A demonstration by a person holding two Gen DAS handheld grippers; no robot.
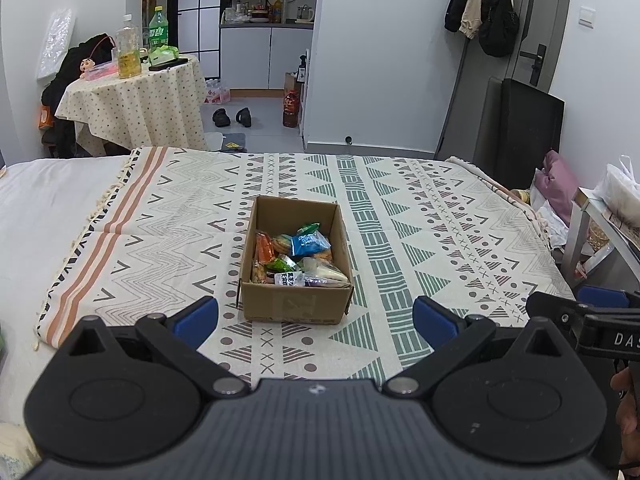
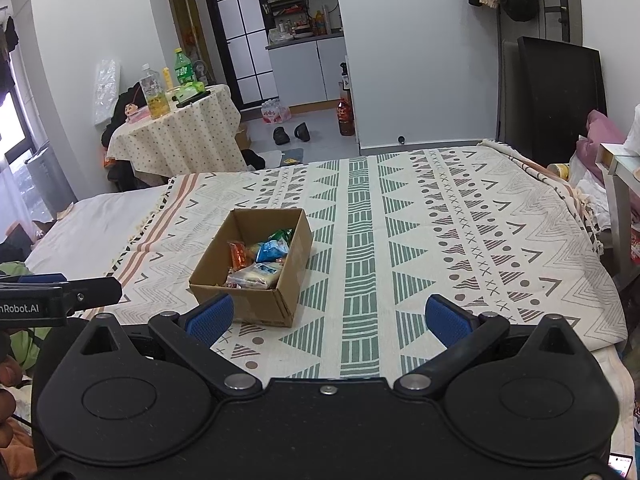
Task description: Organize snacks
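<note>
One cardboard box sits on one patterned blanket; the snack packets heaped inside overlap too much for a firm count — at least six show (an orange one, a blue one, a green one among them). Two bottles stand on the one small round table; two dark slippers lie on the floor.

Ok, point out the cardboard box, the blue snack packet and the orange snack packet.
cardboard box (image 1: 294,308): left wrist view, near front wall.
blue snack packet (image 1: 310,243): left wrist view, packet face.
orange snack packet (image 2: 239,255): right wrist view, packet middle.

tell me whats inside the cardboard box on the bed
The cardboard box holds snack packets: a blue one, an orange one, green and clear ones. Anything beneath that pile is hidden.
</note>
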